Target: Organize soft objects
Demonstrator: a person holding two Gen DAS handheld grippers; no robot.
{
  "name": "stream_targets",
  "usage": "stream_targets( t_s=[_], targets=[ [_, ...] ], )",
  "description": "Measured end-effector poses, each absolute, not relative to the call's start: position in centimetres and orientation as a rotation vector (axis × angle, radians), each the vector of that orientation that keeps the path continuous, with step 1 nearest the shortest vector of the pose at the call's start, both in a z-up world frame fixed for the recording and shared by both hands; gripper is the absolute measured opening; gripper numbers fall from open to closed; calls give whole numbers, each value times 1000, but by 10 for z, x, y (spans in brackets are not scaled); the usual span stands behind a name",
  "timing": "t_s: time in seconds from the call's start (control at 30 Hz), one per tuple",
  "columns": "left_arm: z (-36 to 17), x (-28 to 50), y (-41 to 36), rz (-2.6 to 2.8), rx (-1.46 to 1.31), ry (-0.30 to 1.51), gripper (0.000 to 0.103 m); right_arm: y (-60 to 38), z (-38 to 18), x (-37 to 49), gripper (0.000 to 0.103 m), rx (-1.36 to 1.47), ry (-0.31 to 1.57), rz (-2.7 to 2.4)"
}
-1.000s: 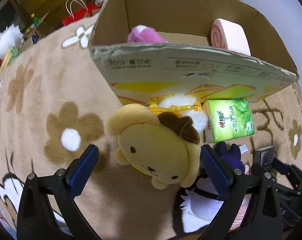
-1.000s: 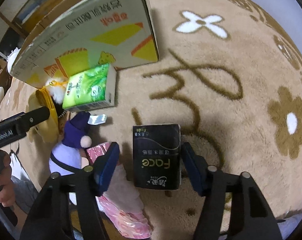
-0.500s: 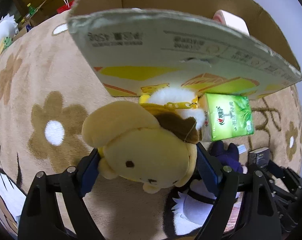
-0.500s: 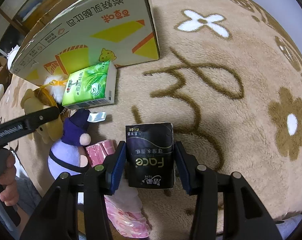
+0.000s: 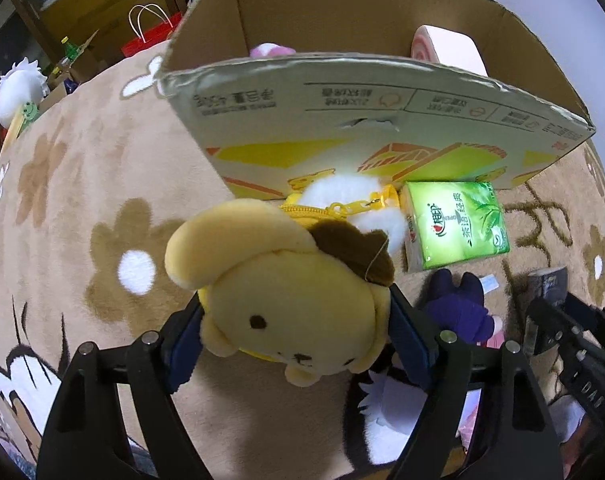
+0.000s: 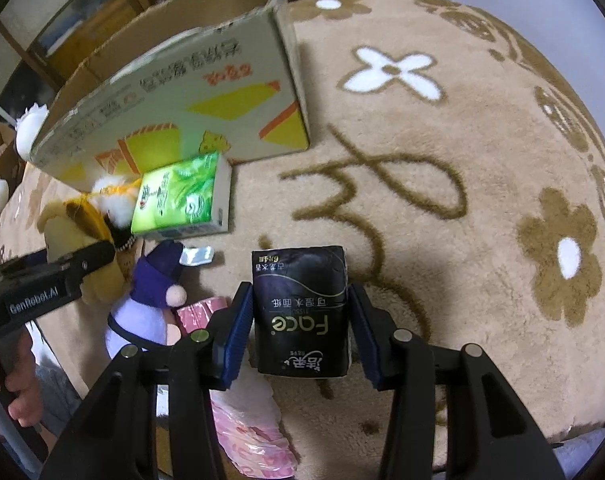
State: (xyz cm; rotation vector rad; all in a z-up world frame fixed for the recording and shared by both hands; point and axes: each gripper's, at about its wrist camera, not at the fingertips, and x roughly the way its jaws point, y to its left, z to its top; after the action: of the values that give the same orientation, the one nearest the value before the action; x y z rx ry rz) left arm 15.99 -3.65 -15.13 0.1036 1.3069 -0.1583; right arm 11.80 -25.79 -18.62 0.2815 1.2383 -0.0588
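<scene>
My left gripper (image 5: 296,340) is shut on a yellow dog plush (image 5: 294,300) with a brown beret and holds it above the carpet, in front of the open cardboard box (image 5: 342,112). The box holds a pink roll cushion (image 5: 446,50) and a purple-pink plush (image 5: 270,50). My right gripper (image 6: 300,332) is shut on a black tissue pack (image 6: 300,312), lifted off the carpet. A green tissue pack (image 6: 182,196) lies against the box (image 6: 174,92). A purple-and-white plush (image 6: 150,300) lies beside the right gripper.
A beige flower-pattern carpet (image 6: 462,200) covers the floor. A pink plastic pack (image 6: 246,432) lies under the right gripper. A red shopping bag (image 5: 150,32) and a white fluffy toy (image 5: 20,88) stand beyond the carpet at the back left.
My left gripper closed on the yellow plush and lifted it toward the box. My right gripper closed on the black tissue pack and raised it off the carpet.
</scene>
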Motion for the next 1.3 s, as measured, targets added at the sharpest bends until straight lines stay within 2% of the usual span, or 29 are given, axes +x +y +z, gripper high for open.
stream_targets(
  t_s=[0.3,0.5,0.67,0.97,1.3],
  targets=[
    [-132,131,-12,-145,57,1275,81,-264,-151,113,50,304,1093,-36],
    [-108,117,-4,-111,67,1190,81,-262,-124,103,50,311,954,-6],
    [-77,99,-2,-92,74,1063,81,-261,-100,98,50,296,828,10],
    [-18,77,-7,-52,138,692,81,-256,-62,90,50,268,665,30],
    [10,77,-19,-71,141,528,81,-256,-30,90,50,237,540,27]
  ],
)
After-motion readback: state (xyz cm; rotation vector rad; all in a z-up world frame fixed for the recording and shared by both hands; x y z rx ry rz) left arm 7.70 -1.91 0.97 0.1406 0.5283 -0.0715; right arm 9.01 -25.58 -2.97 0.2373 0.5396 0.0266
